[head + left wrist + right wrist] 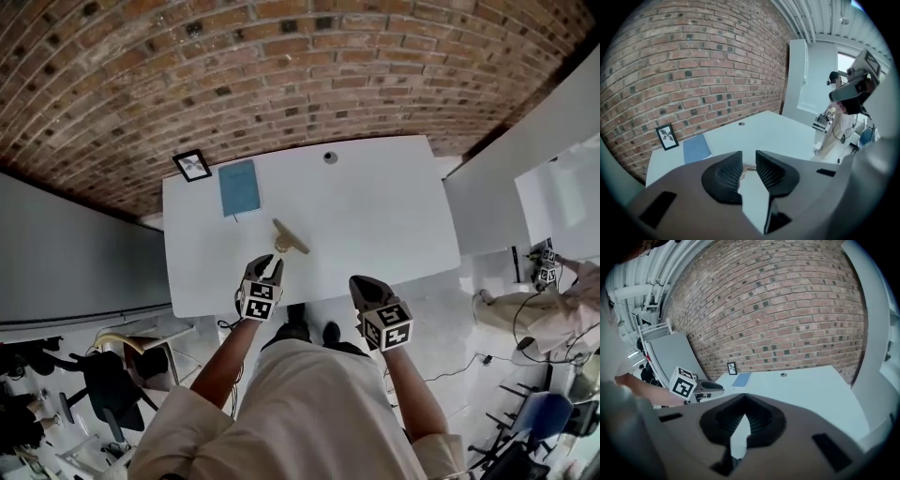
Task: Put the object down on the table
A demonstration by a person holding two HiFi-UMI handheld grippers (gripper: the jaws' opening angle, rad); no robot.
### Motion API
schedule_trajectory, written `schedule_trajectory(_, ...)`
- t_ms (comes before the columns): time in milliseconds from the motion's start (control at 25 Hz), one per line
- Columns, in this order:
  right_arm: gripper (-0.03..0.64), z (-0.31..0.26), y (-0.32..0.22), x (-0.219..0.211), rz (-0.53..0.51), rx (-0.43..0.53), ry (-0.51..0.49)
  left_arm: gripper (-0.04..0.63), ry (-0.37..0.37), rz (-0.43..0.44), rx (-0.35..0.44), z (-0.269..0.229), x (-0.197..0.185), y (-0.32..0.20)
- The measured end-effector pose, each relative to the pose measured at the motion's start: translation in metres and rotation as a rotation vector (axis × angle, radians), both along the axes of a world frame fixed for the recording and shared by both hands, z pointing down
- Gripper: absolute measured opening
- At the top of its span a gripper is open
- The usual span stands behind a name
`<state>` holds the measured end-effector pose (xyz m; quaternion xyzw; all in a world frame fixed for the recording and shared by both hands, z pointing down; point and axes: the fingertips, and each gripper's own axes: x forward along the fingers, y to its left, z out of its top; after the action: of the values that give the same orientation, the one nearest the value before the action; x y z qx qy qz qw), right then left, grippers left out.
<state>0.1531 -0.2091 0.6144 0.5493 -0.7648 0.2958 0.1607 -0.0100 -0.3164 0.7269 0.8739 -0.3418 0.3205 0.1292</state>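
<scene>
A tan T-shaped object (289, 239) lies flat on the white table (384, 216), a little back from its front edge. My left gripper (265, 269) hovers just in front of that object and above the table's edge. Its jaws stand a narrow gap apart with nothing between them. In the left gripper view a sliver of the object (749, 168) shows through the gap of the left gripper (749, 161). My right gripper (367, 284) hangs to the right, off the table's front edge. In its own view the right gripper (742, 400) has its tips together and holds nothing.
A blue notebook (240, 187) and a small framed picture (192, 165) lie at the table's far left, a round cable hole (330, 157) at its far edge. A brick wall stands behind. Chairs (108, 384) stand at the lower left, a person (548, 314) to the right.
</scene>
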Motion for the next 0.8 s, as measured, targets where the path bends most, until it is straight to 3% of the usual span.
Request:
schedule_trajectory(640, 0.002, -0.035, 0.063, 0.013, -0.22, 0.132, 0.03, -0.001, 0.068, -0.28, 0.119, -0.095, -0.036, 0.1)
schedule_trajectory(800, 0.002, -0.047, 0.072, 0.009, -0.251, 0.168, 0.046, -0.006, 0.12, -0.318, 0.139, -0.121, -0.051, 0.129)
